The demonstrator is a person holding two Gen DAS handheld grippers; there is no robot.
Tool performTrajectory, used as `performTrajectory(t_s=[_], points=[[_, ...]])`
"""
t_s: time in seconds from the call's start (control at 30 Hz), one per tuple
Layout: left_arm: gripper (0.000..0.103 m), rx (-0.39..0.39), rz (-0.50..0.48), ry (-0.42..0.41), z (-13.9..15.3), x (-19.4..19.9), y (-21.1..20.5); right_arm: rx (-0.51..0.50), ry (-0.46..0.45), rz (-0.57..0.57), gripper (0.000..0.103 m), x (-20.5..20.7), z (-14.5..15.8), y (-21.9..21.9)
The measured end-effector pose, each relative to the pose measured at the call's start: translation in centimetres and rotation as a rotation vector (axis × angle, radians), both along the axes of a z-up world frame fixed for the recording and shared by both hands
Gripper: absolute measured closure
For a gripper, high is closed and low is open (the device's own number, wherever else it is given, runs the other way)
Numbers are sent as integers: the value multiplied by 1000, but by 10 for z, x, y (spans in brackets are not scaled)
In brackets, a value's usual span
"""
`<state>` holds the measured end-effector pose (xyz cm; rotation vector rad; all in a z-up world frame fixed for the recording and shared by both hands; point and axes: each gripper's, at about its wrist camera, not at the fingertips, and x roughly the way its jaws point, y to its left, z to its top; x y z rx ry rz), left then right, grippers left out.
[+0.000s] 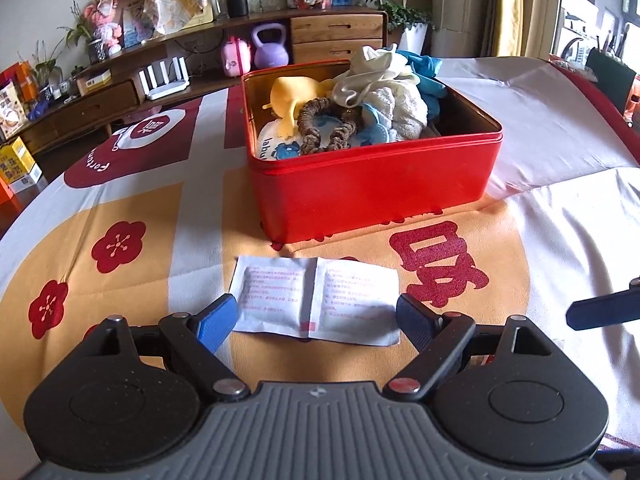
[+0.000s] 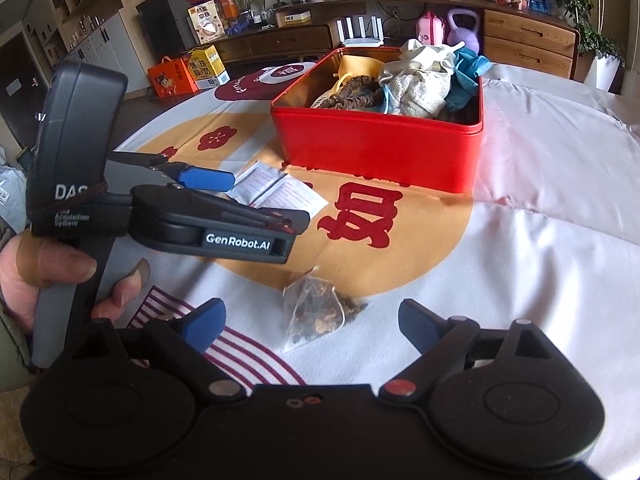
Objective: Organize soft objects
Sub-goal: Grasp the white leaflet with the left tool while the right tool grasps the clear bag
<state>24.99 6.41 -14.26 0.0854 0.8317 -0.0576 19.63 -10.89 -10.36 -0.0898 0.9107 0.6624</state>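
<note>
From the left wrist, the left tongs gape wide and empty around a flat white printed paper sachet lying on the table before a red metal tin of soft items.

From the right wrist, the right tongs stand wide open, holding nothing, around a clear pyramid tea bag.

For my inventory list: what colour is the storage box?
The box is bright red, shown best in the left wrist view.

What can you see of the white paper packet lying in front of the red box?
The white packet is flat, rectangular and paper-like, with a crease down its middle and small red print on both halves. It lies on the patterned tablecloth, apart from the red box. The open left tool straddles it; contact is unclear.
</note>
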Motion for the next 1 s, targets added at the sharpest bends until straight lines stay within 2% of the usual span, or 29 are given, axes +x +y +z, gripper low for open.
performTrajectory(t_s=[0.27, 0.47, 0.6, 0.73, 0.77, 1.0], points=[[18, -36, 11, -8, -2, 0, 4, -38, -15, 10, 23, 3, -8, 8], [29, -39, 17, -16, -1, -3, 2, -54, -30, 33, 23, 1, -9, 12], [43, -43, 34, -20, 2, -4, 2, -55, -37, 25, 26, 1, -10, 12], [58, -46, 46, -25, 4, -5, 4, -63, -55, 21, 38, 1, -10, 11], [59, -49, 48, -27, 5, -6, 4, -66, -60, 19, 44, 0, -10, 11], [71, -56, 58, -31, 6, -8, 5, -94, -86, 6, 63, -3, -9, 9]])
